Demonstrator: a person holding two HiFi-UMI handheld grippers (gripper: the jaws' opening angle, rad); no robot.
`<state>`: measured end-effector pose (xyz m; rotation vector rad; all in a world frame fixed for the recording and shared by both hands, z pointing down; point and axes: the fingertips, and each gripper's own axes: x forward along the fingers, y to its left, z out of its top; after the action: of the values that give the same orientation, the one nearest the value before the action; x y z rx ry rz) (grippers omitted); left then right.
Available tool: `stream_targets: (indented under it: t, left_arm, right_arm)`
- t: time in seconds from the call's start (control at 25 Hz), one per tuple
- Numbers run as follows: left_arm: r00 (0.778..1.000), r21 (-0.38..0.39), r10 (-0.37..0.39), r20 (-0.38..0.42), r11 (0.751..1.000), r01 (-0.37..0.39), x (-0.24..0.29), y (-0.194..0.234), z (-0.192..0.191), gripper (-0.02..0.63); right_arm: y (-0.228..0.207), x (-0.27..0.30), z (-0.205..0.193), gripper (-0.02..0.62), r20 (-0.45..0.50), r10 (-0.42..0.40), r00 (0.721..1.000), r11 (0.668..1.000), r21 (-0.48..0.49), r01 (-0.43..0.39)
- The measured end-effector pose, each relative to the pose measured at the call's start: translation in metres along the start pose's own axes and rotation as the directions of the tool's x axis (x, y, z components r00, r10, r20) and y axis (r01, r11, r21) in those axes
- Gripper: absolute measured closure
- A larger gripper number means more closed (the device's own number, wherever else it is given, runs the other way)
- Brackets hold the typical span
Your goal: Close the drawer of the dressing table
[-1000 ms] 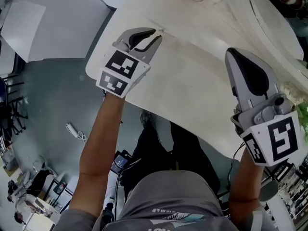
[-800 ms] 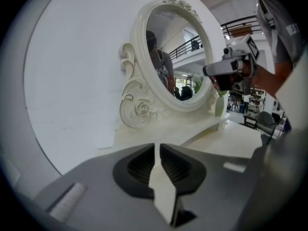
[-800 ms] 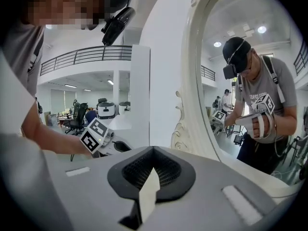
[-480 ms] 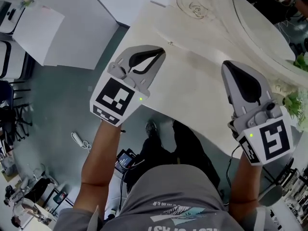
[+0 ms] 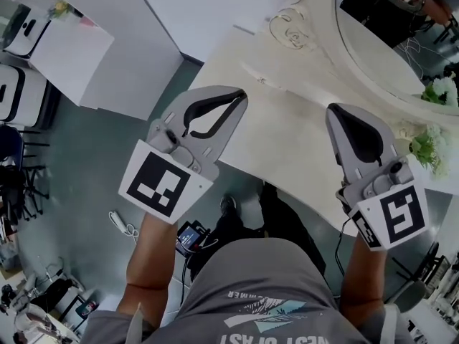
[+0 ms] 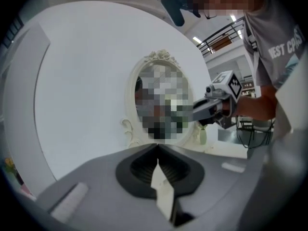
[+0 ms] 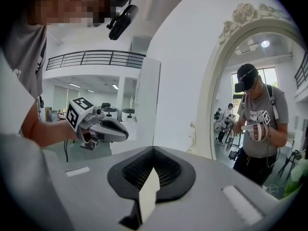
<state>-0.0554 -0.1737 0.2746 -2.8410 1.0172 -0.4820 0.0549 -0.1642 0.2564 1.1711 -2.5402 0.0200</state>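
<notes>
Checking head view first: left gripper [image 5: 239, 96] and right gripper [image 5: 336, 112] are held above the near part of the dressing table [image 5: 287, 131], well apart, tips pointed toward the far side. The drawer is not seen; it is judged to sit below the near edge, hidden by the top, so open or pushed home cannot be told. No contact with the table is shown, so the push is judged not yet under way. For the next move, a gripper would have to be lowered below the near edge, set flat against the drawer front and driven straight toward the far side. The top is pale and bare, with an oval mirror [image 5: 380, 45] at far right and white flowers [image 5: 430, 145] beside it. A grey floor [image 5: 86, 170] lies to the left, a white cabinet [image 5: 79, 56] at far left. Left gripper view: jaws are pressed together, nothing between them; beyond the tips the mirror's ornate frame [image 6: 161, 57] is seen against a white wall [image 6: 82, 81]. Right gripper view: jaws likewise closed and empty; the mirror is at right and an open hall with a railed upper level [image 7: 91, 59] at left.
</notes>
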Motion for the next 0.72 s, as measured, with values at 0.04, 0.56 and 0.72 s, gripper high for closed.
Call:
stream_targets:
  t: [0.04, 0.56, 0.72]
  left_arm:
    - [1.0, 0.01, -0.003, 0.007, 1.0, 0.003, -0.008, -0.003, 0.007, 0.603]
    - [0.996, 0.153, -0.015, 0.084, 0.988, 0.002, -0.088, -0.027, 0.064, 0.603]
    - [0.995, 0.162, -0.017, 0.095, 0.987, 0.001, -0.108, -0.04, 0.071, 0.603]
  right_arm:
    - [0.005, -0.003, 0.004, 0.595, 0.002, -0.001, 1.0, 1.0, -0.002, 0.001]
    - [0.049, -0.047, 0.048, 0.595, 0.055, -0.041, 0.998, 0.997, -0.061, 0.044]
    - [0.062, -0.062, 0.056, 0.595, 0.064, -0.047, 0.997, 0.996, -0.073, 0.052]
